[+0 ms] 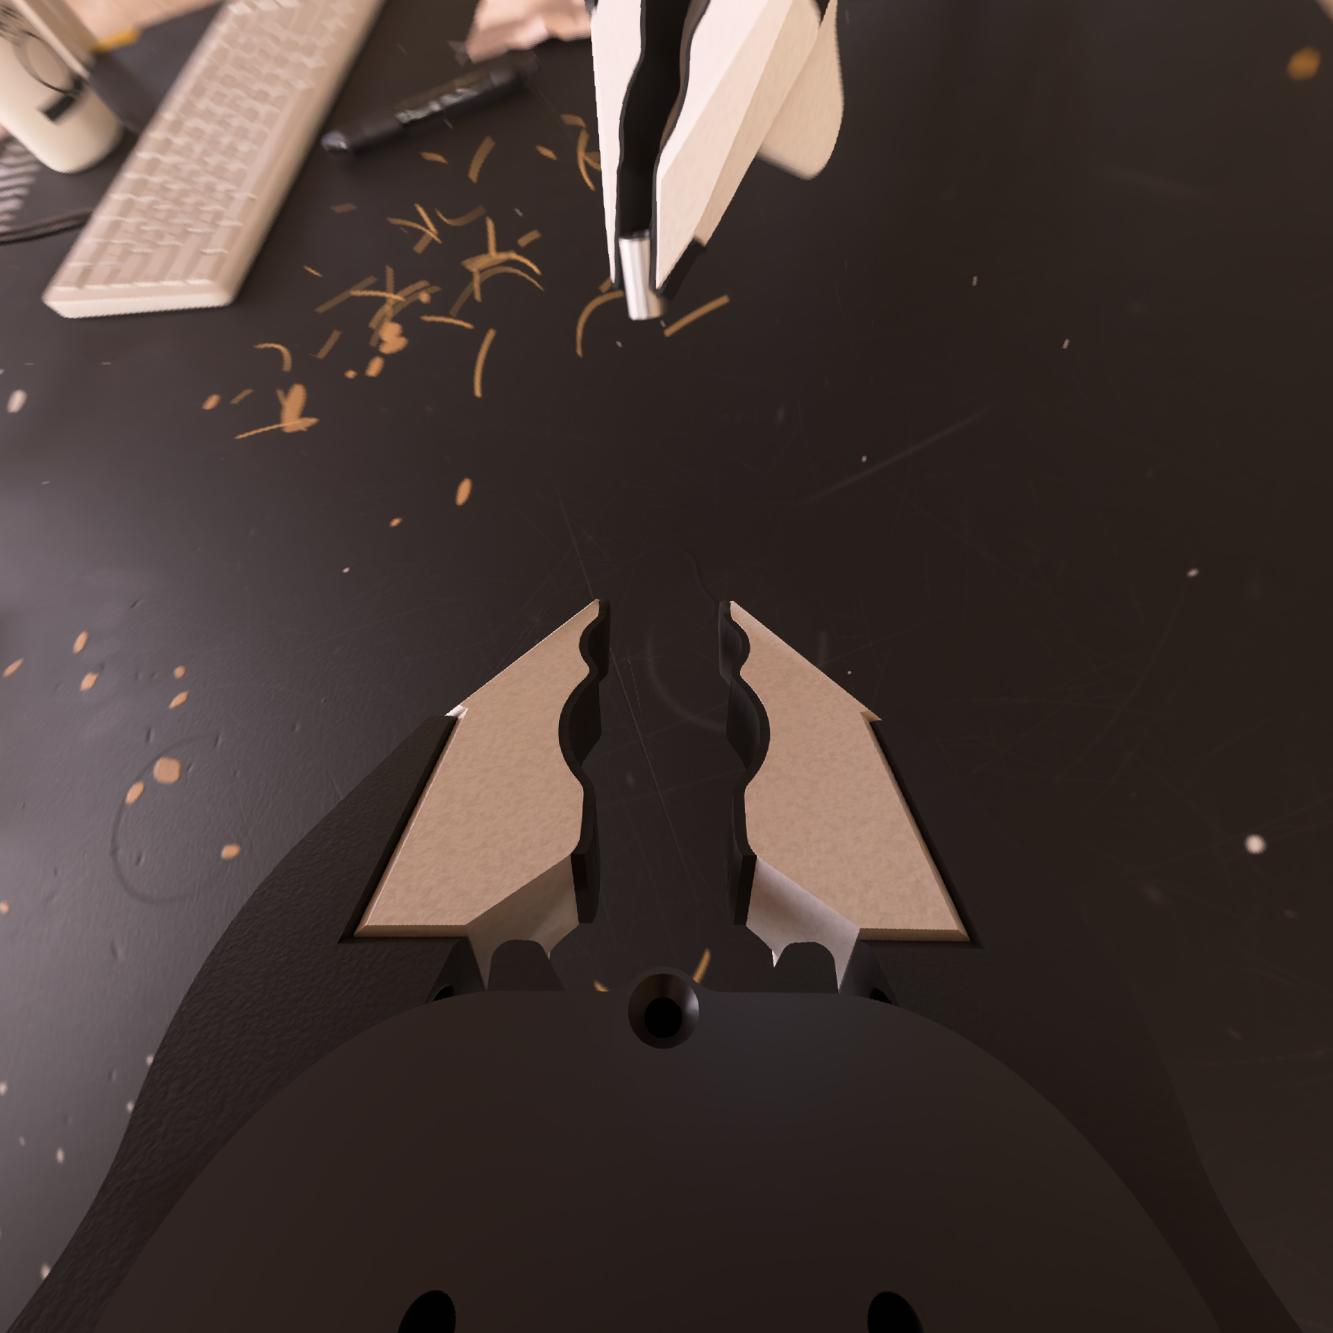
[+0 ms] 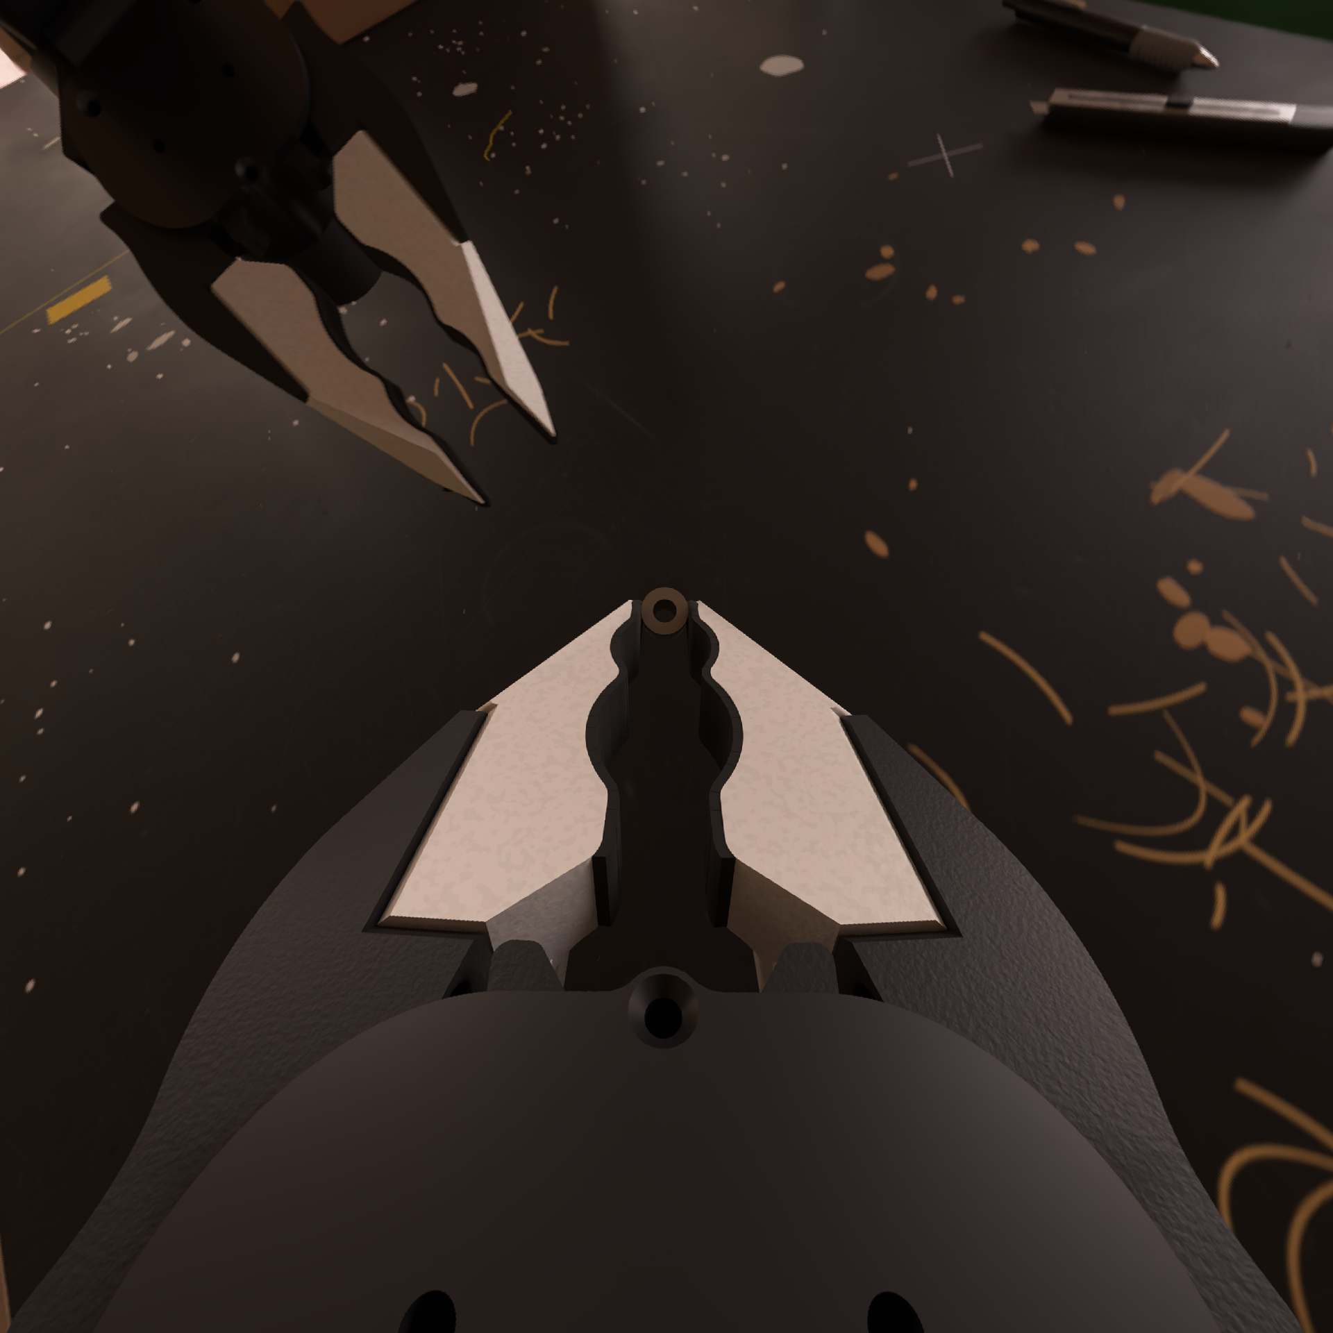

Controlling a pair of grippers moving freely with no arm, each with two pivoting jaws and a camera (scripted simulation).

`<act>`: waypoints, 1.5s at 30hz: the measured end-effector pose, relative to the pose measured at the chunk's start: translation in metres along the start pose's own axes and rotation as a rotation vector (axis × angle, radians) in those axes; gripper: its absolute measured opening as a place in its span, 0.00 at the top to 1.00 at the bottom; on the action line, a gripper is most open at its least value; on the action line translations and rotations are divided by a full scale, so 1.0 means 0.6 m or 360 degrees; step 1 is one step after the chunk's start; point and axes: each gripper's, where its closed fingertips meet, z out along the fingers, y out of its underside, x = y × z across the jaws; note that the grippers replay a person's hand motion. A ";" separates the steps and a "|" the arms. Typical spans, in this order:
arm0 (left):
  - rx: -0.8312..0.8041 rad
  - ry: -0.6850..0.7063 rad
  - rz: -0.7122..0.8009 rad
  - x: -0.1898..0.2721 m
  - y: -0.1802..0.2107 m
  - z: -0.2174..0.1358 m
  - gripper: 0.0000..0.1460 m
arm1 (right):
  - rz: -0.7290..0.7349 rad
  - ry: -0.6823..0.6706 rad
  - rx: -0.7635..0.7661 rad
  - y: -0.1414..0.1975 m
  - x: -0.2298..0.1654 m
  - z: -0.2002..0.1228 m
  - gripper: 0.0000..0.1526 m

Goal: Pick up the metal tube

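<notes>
Right wrist view alone shows the metal tube (image 2: 663,612) end-on, clamped by the right gripper (image 2: 663,613); left gripper (image 1: 664,606) spread, empty.

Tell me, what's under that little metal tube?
Below the metal tube, pinched by the right gripper, only the dark table with tan scratches shows. Its upper part is hidden between the fingers.

Dim, warm light; keyboard (image 1: 216,151) and pen (image 1: 433,108) blurred toward 11 o'clock; wide-angle stretch at edges; tabletop (image 2: 793,433) in soft shadow.
</notes>
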 end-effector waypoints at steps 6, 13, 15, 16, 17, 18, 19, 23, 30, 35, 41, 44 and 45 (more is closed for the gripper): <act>-0.0204 0.0112 0.0201 0.013 0.002 0.060 0.79 | 0.0076 -0.0013 0.0033 0.039 -0.014 -0.020 0.92; -0.0375 0.0156 0.0210 0.025 0.018 0.098 0.83 | 0.0123 -0.0052 0.0091 0.058 -0.025 -0.025 0.92; -0.0391 0.0137 0.0173 0.031 0.018 0.097 0.86 | 0.0127 -0.0052 0.0099 0.062 -0.026 -0.025 0.92; -0.0399 0.0114 0.0148 0.035 0.018 0.097 0.89 | 0.0130 -0.0057 0.0104 0.063 -0.026 -0.026 0.92; -0.0410 0.0085 0.0118 0.040 0.019 0.095 0.90 | 0.0135 -0.0063 0.0111 0.064 -0.027 -0.026 0.92; -0.0417 0.0073 0.0091 0.048 0.020 0.092 0.91 | 0.0138 -0.0070 0.0118 0.065 -0.027 -0.027 0.92; -0.0419 0.0076 0.0054 0.057 0.021 0.088 0.91 | 0.0140 -0.0075 0.0123 0.066 -0.028 -0.027 0.92; -0.0371 0.0081 -0.0019 0.086 0.019 0.072 0.85 | 0.0147 -0.0098 0.0125 0.071 -0.031 -0.028 0.92; -0.0400 -0.0119 -0.0078 0.045 0.004 0.086 0.76 | 0.0169 -0.0112 0.0134 0.077 -0.030 -0.028 0.92; -0.0438 -0.0189 -0.0253 0.056 0.004 0.083 0.75 | 0.0202 -0.0104 0.0130 0.083 -0.030 -0.030 0.92; -0.0402 -0.0123 -0.0357 0.057 0.009 0.095 0.71 | 0.0179 -0.0108 0.0022 0.096 -0.036 -0.007 0.92; -0.0362 -0.0014 -0.0374 0.058 0.000 0.113 0.69 | 0.0159 -0.0132 0.0030 0.091 -0.044 -0.003 0.92; -0.0345 0.0018 -0.0367 0.059 -0.004 0.117 0.69 | 0.0159 -0.0135 0.0040 0.090 -0.046 -0.004 0.92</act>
